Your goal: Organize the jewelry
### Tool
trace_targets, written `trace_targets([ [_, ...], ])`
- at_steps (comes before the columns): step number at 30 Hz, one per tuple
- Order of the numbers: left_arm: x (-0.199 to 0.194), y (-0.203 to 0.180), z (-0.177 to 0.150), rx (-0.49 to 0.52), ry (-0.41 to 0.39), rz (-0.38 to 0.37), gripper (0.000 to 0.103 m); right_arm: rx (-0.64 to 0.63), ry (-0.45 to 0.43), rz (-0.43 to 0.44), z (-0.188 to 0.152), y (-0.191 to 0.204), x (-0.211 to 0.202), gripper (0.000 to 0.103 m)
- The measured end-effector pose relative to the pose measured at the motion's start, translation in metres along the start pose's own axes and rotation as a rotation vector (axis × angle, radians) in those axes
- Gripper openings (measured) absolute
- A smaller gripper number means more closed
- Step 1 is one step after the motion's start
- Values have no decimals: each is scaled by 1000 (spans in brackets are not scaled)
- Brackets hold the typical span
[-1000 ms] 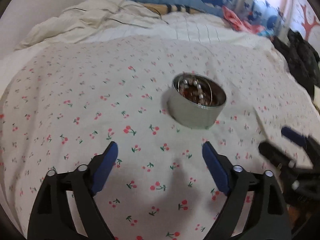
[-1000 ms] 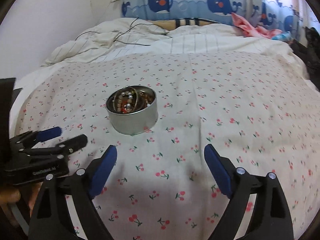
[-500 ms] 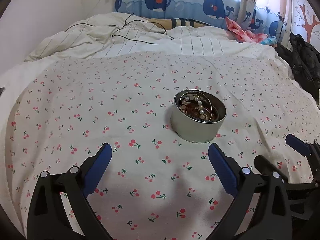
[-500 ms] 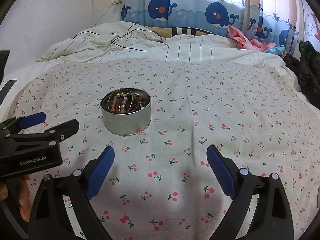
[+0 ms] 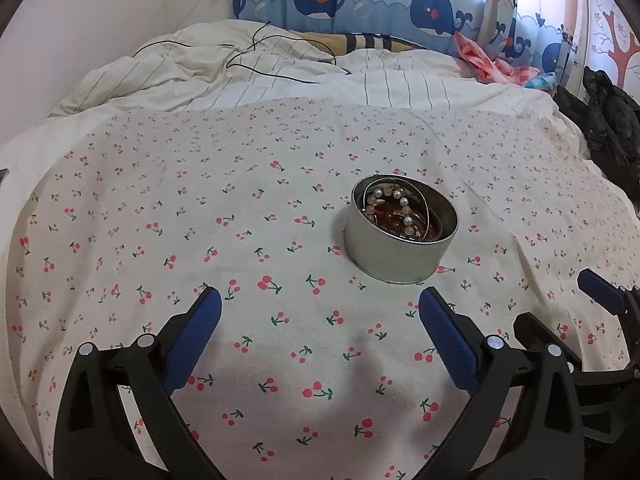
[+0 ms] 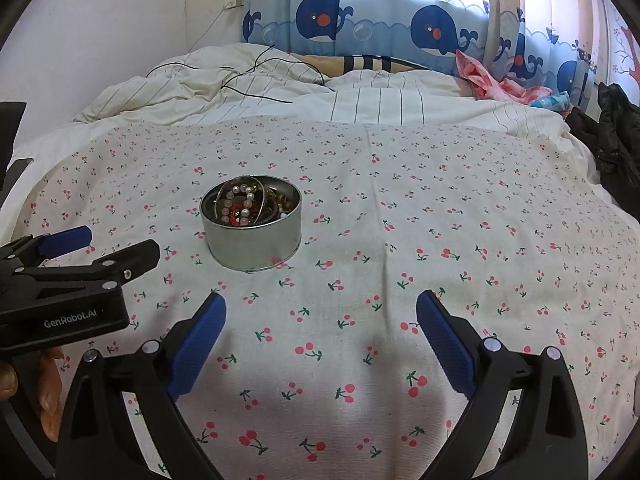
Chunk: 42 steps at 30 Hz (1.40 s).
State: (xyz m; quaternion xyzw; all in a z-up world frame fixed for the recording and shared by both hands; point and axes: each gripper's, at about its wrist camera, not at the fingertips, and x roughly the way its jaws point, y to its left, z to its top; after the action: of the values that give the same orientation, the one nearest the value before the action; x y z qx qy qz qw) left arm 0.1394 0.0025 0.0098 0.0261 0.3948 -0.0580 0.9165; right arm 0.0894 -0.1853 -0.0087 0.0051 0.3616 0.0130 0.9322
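A round silver tin stands on a cherry-print sheet on the bed. It holds a heap of jewelry: pearl and pink bead bracelets and thin metal bangles. In the right wrist view the tin sits left of centre with the jewelry inside. My left gripper is open and empty, short of the tin and a little left of it. My right gripper is open and empty, short of the tin and to its right. Each gripper shows at the edge of the other's view.
A rumpled striped duvet with a black cable lies at the far end. Whale-print curtains hang behind. Pink clothes and a black jacket lie at the right. The cherry sheet spreads around the tin.
Both grippers have pulled back and tilted up, so the tin sits farther off and more of the room shows. The jaws stay open. The tin has not moved.
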Motion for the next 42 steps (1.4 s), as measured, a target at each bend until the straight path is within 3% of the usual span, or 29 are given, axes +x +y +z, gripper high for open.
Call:
trace_targets([
  [27, 10, 2, -2, -13, 46, 1, 95, -1, 29, -11, -3, -1, 6, 95],
  [42, 7, -7, -1, 62, 27, 49, 95, -3, 32, -9, -5, -1, 8, 95],
])
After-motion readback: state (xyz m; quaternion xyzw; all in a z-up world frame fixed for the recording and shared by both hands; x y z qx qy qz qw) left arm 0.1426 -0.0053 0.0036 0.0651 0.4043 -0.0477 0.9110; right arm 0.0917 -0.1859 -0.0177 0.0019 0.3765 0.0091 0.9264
